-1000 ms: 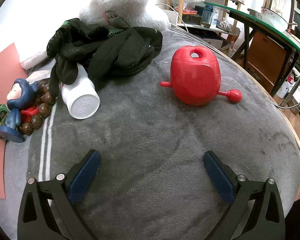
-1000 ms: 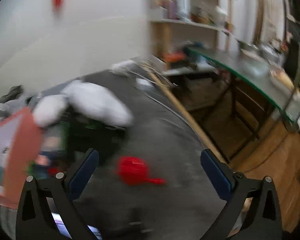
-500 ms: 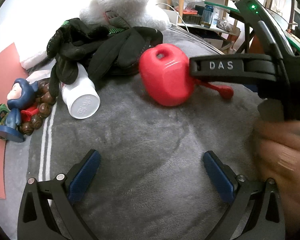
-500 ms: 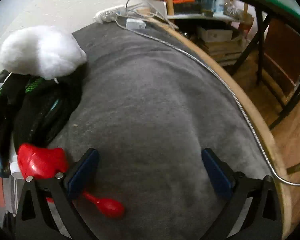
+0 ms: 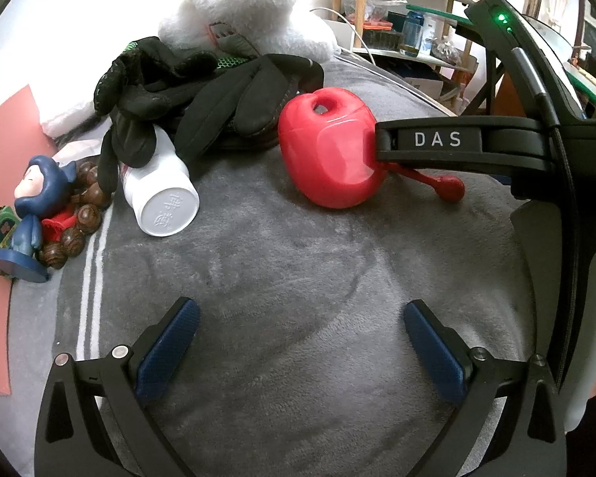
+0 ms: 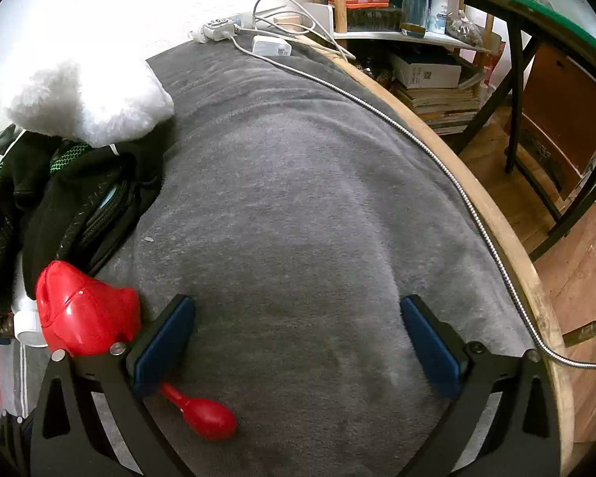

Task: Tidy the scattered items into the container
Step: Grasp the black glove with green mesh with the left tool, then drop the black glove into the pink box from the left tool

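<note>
A red plastic toy (image 5: 326, 151) with a ball-ended stick lies tilted on the grey blanket (image 5: 298, 262), up against the black gloves (image 5: 202, 91). A finger (image 5: 437, 139) of my right gripper touches the toy's right side. In the right wrist view the red toy (image 6: 79, 314) sits outside the left finger, and my right gripper (image 6: 298, 342) is open with only blanket between its pads. My left gripper (image 5: 302, 342) hangs open over bare blanket, well short of the toy. A white bottle (image 5: 161, 194), a blue figurine (image 5: 39, 198) and wooden beads (image 5: 83, 214) lie at the left.
A white plush (image 5: 250, 12) rests behind the gloves, and a pink sheet (image 5: 8, 127) lies at the far left. A metal cable (image 6: 417, 135) and a power strip (image 6: 218, 30) run along the wooden edge (image 6: 496, 214). Beyond it stand shelves and a green-topped table (image 6: 536, 12).
My right gripper has come in from the right and pushed the red toy leftward against the gloves, tipping it. My left gripper has stayed put.
</note>
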